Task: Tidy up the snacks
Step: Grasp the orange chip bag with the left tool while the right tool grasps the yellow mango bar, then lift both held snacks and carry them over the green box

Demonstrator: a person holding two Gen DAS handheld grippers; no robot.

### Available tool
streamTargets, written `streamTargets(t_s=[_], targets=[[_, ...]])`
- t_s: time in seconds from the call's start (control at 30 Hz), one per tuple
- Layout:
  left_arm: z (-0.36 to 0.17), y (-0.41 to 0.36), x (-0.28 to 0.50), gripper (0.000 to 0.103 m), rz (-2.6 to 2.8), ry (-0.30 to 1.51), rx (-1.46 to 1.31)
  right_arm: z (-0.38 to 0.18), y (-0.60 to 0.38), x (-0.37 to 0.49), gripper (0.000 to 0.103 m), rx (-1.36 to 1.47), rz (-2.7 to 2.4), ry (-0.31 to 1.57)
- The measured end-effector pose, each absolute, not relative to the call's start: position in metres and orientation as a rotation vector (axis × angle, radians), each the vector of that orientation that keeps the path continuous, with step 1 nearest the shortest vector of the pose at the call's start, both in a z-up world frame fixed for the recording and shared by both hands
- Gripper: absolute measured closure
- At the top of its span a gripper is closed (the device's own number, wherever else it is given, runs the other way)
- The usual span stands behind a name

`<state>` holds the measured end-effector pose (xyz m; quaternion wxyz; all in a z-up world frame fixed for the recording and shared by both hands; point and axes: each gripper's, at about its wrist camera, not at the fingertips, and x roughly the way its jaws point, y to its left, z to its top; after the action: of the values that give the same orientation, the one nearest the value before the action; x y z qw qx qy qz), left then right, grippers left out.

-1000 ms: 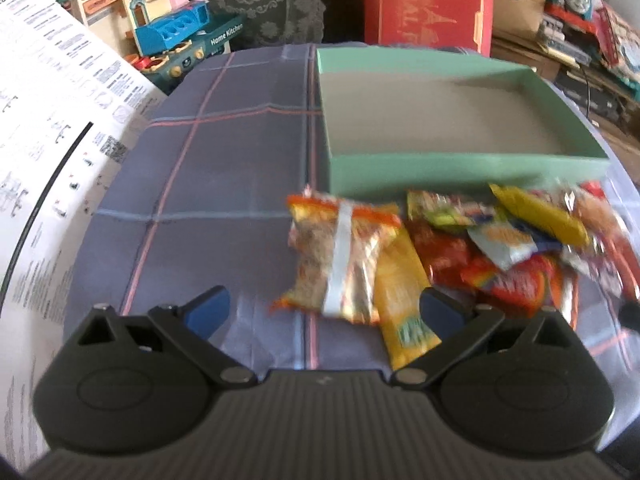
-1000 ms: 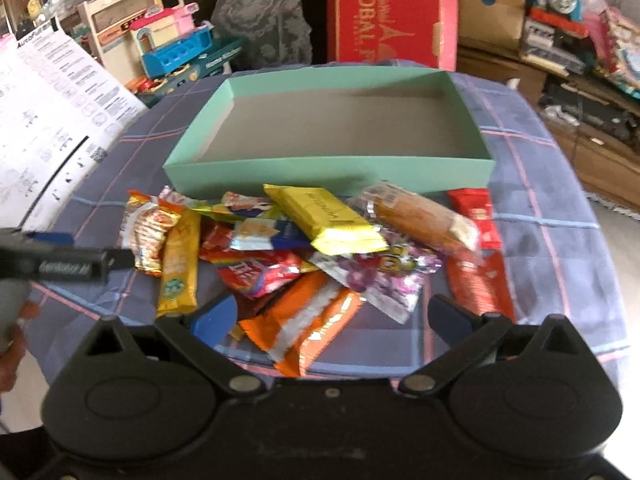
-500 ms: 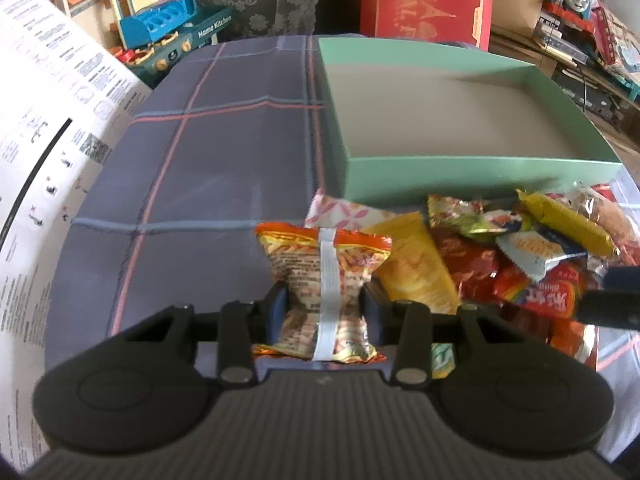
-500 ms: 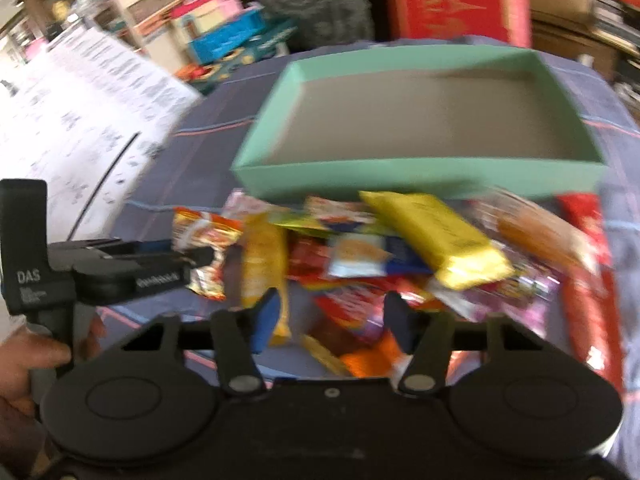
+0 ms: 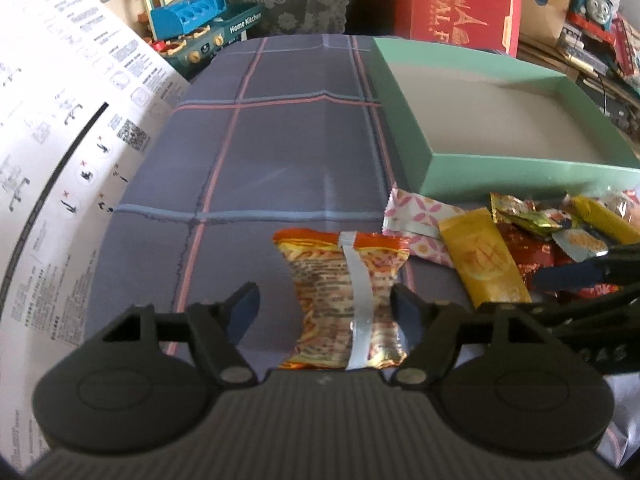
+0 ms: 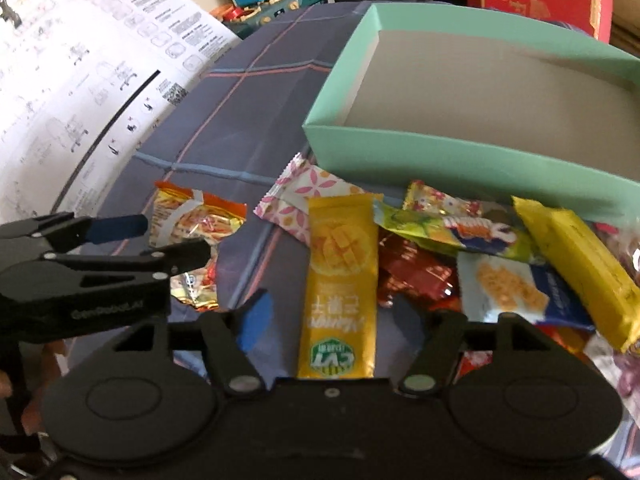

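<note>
**Two tools over the snack pile, both with pads apart**

The left tool [image 5: 324, 306] straddles a crinkled orange noodle packet [image 5: 348, 300] with a silvery seam down its back. Its jaws have just been opening; the packet lies between the blue pads, the right pad close against its edge, the left one clear of it. The right tool [image 6: 328, 316] sits over a flat yellow mango sachet [image 6: 340, 280], glossy and oblong; its jaws have also just been opening, and neither pad presses the sachet.

Both packets lie on a bench [image 5: 280, 152] covered by a grey-blue checked cloth with pink and blue lines and fold creases. Beside the sachet is a white wrapper with pink petals [image 6: 304, 196], then a heap of foil wrappers in red, green, blue and yellow. Just behind stands a shallow mint-green box [image 6: 400, 148] with a plain grey cardboard floor.

The right view alone shows the left tool from the side, a hand [image 6: 24, 384] under it, and the sachet's printed face. The left view alone shows the noodle packet's full back.
</note>
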<state>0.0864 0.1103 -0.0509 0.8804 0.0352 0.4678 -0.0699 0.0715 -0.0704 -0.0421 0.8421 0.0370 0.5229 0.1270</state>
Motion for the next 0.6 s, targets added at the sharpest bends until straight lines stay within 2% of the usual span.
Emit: streamTargets(t_s=[0.17,0.27,0.33,0.37,0.5,0.6], targets=[[-0.055,0.119,0.09,0.025,-0.143,0.985,0.029,-0.052,-0.06,0.07,0.035,0.015,0.26,1.105],[-0.058,0.117,0.089,0.025,-0.147,0.995,0.024,-0.056,-0.058,0.06,0.056,-0.053,0.249,1.082],[-0.064,0.114,0.089,0.036,-0.147,1.014,0.029,-0.056,-0.062,0.055,0.065,-0.055,0.254,1.075],[-0.066,0.112,0.089,0.052,-0.154,1.025,0.028,-0.056,-0.065,0.054,0.066,-0.037,0.254,1.078],[-0.068,0.103,0.084,0.062,-0.134,1.015,0.058,-0.049,-0.08,0.047,0.074,0.028,0.253,1.087],[-0.067,0.102,0.083,0.062,-0.132,1.03,0.037,-0.043,-0.09,0.046,0.082,0.079,0.262,1.091]])
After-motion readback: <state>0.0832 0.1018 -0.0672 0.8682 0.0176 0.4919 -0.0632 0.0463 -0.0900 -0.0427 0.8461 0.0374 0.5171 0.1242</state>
